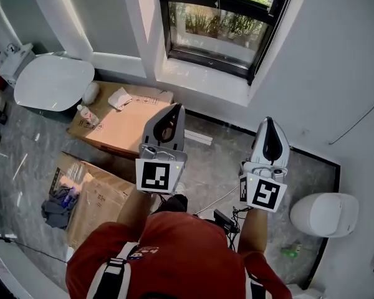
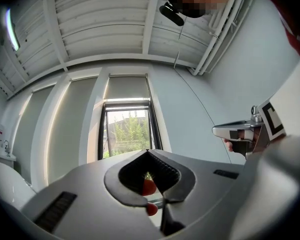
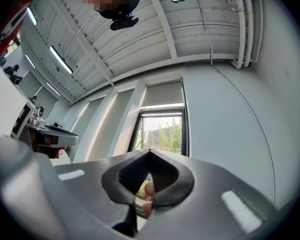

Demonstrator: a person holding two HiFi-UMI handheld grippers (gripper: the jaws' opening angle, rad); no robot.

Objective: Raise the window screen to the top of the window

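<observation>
Left gripper (image 1: pixel 174 108) and right gripper (image 1: pixel 269 121) sit closed and empty, both aimed at 12 o'clock toward the window (image 1: pixel 221 23), which I read as lining up an approach. Its screen (image 2: pixel 127 87) looks drawn over the upper part only, well apart from my jaws.

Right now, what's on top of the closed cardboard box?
On the cardboard box: a small plastic bottle lying at its left edge and a crumpled white wad near the back. The left gripper covers its right corner; whatever is there cannot be seen.
</observation>
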